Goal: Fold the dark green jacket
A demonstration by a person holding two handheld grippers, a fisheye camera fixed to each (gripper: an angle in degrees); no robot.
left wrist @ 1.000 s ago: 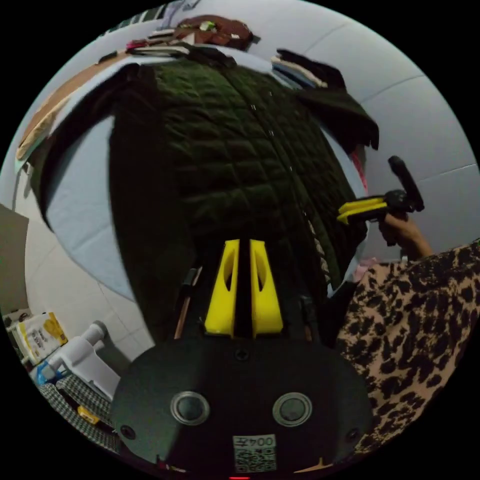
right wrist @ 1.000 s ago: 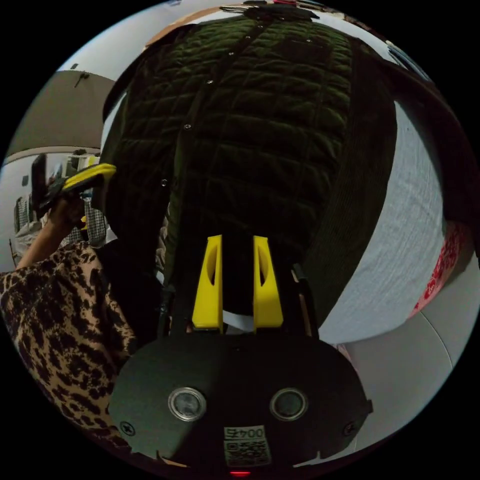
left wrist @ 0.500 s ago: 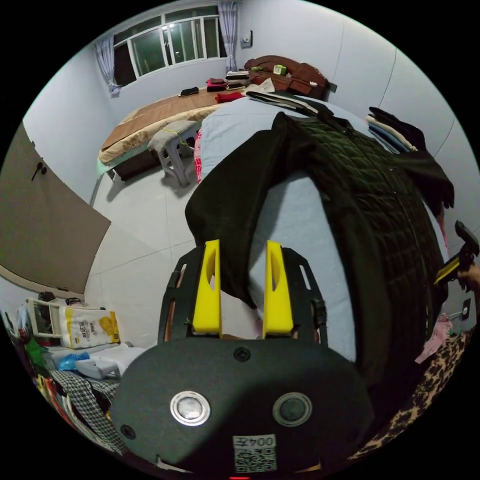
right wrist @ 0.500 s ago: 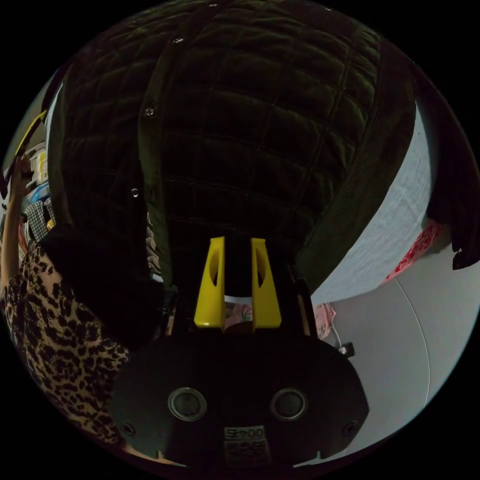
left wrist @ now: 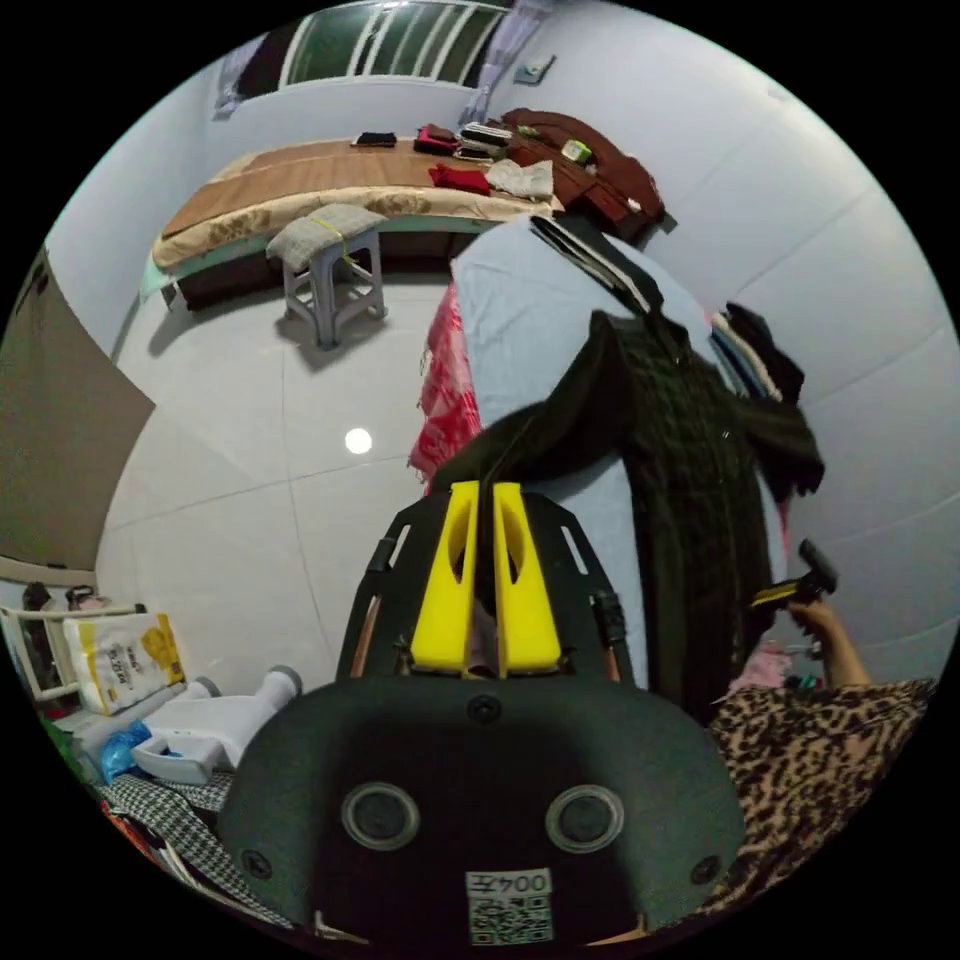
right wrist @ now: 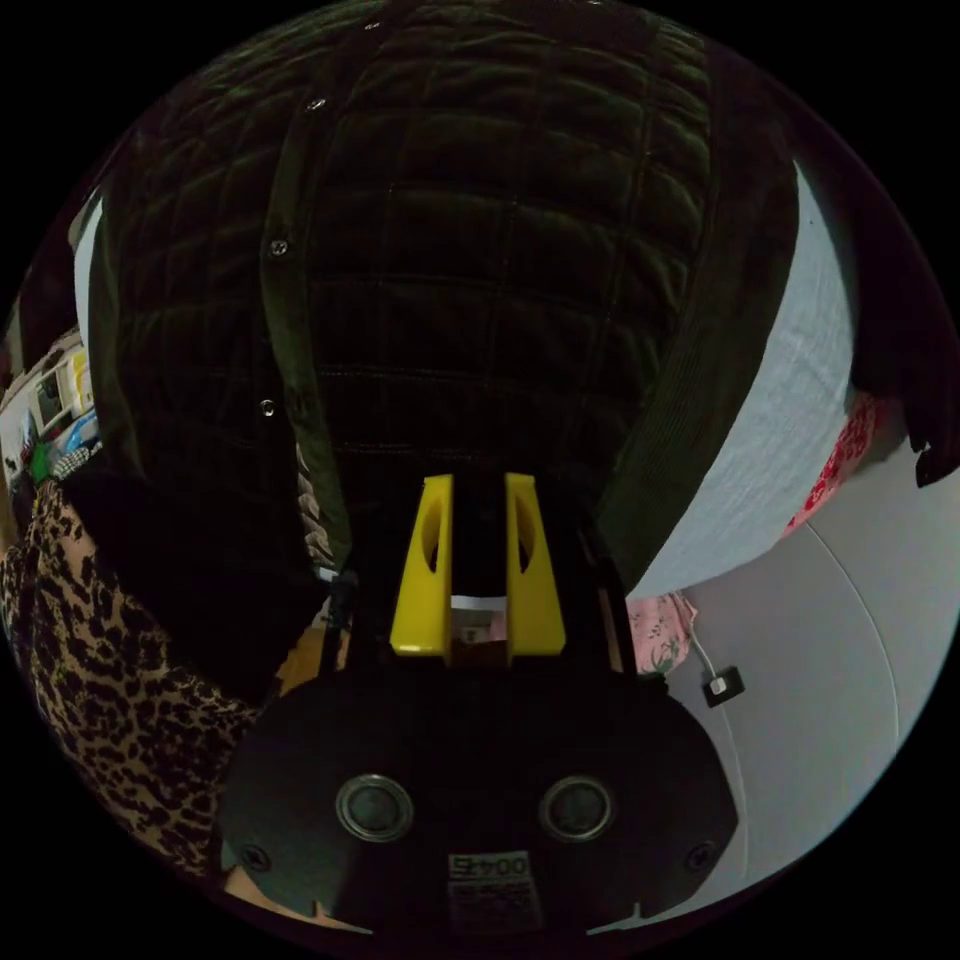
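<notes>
The dark green quilted jacket (left wrist: 690, 470) lies front up along the light blue bed (left wrist: 520, 310), one sleeve stretched sideways to the bed's edge. My left gripper (left wrist: 485, 487) is shut on that sleeve's end, a thin fold of dark cloth between the yellow jaws. In the right gripper view the jacket (right wrist: 480, 250) spreads wide, its snap placket running up the left. My right gripper (right wrist: 479, 480) is shut on the bottom hem, with dark cloth between the jaws. The right gripper (left wrist: 775, 597) also appears at the hem in the left gripper view, held by a hand.
A leopard-print sleeve (left wrist: 820, 740) is at the lower right. A red patterned cloth (left wrist: 445, 400) hangs down the bed's side. A grey stool (left wrist: 325, 255) and a second bed (left wrist: 300, 180) stand across the tiled floor. Folded clothes (left wrist: 755, 350) are stacked by the wall.
My left gripper left the hem, swung out to the sleeve, stood open around its end and has now shut on it. My right gripper has kept its hold on the hem.
</notes>
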